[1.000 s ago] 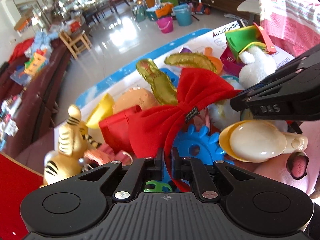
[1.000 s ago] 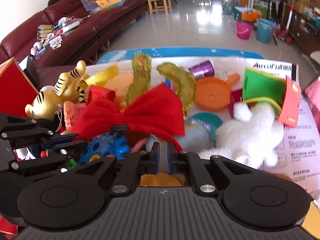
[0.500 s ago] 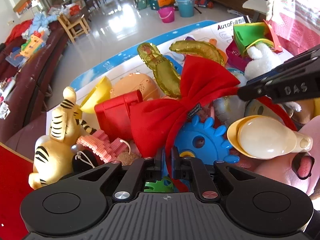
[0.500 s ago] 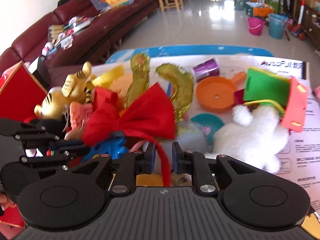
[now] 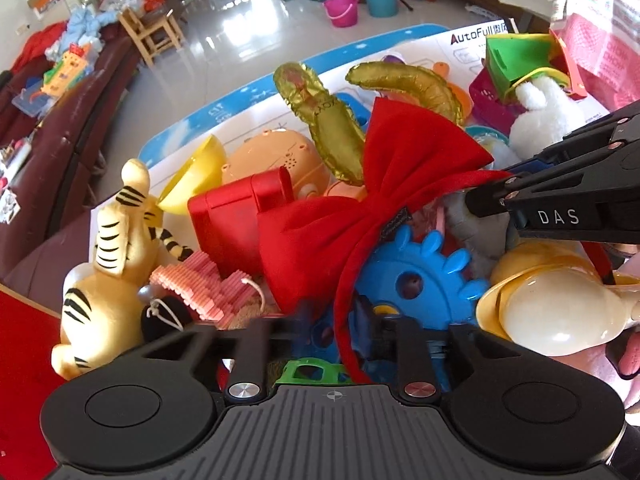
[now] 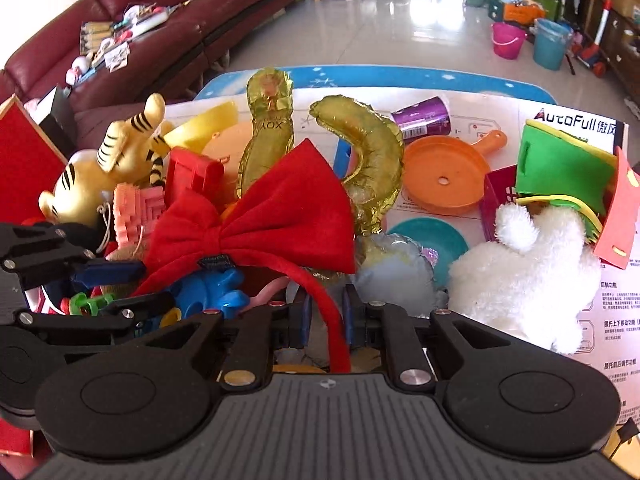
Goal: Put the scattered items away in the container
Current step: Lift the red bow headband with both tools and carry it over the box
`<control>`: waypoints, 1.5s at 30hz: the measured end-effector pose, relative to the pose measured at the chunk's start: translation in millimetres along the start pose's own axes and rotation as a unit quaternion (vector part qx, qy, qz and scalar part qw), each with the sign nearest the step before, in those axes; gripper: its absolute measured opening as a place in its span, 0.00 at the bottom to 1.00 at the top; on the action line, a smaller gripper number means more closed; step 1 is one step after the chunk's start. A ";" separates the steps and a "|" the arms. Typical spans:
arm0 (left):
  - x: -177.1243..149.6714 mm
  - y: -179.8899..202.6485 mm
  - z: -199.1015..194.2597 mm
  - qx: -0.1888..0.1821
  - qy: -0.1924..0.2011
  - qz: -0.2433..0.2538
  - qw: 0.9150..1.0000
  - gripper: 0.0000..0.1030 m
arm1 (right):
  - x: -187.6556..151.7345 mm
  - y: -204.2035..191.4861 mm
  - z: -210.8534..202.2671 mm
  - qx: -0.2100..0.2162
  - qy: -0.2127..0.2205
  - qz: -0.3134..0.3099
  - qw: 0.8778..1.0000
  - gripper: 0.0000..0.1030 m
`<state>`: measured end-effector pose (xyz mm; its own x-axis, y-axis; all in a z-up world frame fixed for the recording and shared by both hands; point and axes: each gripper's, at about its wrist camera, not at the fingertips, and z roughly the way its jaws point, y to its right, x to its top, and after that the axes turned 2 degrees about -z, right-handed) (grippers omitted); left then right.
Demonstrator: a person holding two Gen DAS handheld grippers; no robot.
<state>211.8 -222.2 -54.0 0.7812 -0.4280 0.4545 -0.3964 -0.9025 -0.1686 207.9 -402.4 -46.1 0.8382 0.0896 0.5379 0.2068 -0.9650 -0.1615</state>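
A red headband with a big red bow (image 5: 380, 200) (image 6: 272, 220) lies on top of a heap of toys. Its thin band arches down between the fingers of both grippers. My left gripper (image 5: 336, 316) has its jaws a little apart and closing, blurred, with one end of the band between them. In the right wrist view it (image 6: 148, 292) comes in from the left. My right gripper (image 6: 326, 312) is also closing around the other end, its pads standing wider than the band. It reaches in from the right in the left wrist view (image 5: 484, 188).
Under the bow lie a blue gear (image 5: 416, 276), a red plastic case (image 5: 232, 220), a tiger plush (image 5: 108, 256) and gold foil balloons (image 6: 360, 160). A white plush (image 6: 528, 272), orange pan (image 6: 440, 176) and maroon basket (image 6: 496, 200) sit right. A red box edge (image 6: 24, 160) is left.
Both grippers' jaws, shut a second ago, now stand slightly apart. The band has come between the right fingers. The bow has shifted a little; both hands stay over the heap.
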 end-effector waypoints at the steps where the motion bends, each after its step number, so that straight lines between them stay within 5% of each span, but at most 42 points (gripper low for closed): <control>1: -0.3 0.4 0.8 0.001 -0.001 -0.002 1.000 0.01 | -0.5 -0.3 -2.3 0.002 0.005 0.003 1.000 0.15; 20: 0.9 -7.2 -71.6 0.021 0.104 -0.032 0.994 0.02 | -3.3 -14.1 -76.8 0.006 0.085 0.024 0.996 0.16; 31: -8.4 -15.5 -127.9 0.011 0.180 -0.057 0.982 0.04 | 1.0 -43.9 -146.4 -0.012 0.173 -0.013 0.985 0.15; 39: -32.4 -46.1 -147.4 0.008 0.201 -0.106 0.974 0.04 | 6.7 -81.0 -156.3 -0.010 0.175 -0.049 0.983 0.14; 45: -57.7 -89.6 -175.7 0.032 0.229 -0.160 0.960 0.05 | 18.9 -133.0 -167.1 0.010 0.190 -0.100 0.977 0.14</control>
<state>117.6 -108.1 88.6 0.5578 -0.0748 0.8266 -0.1297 -0.9915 -0.0022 111.9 -313.6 123.8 0.5328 0.1739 0.8282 0.3601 -0.9322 -0.0359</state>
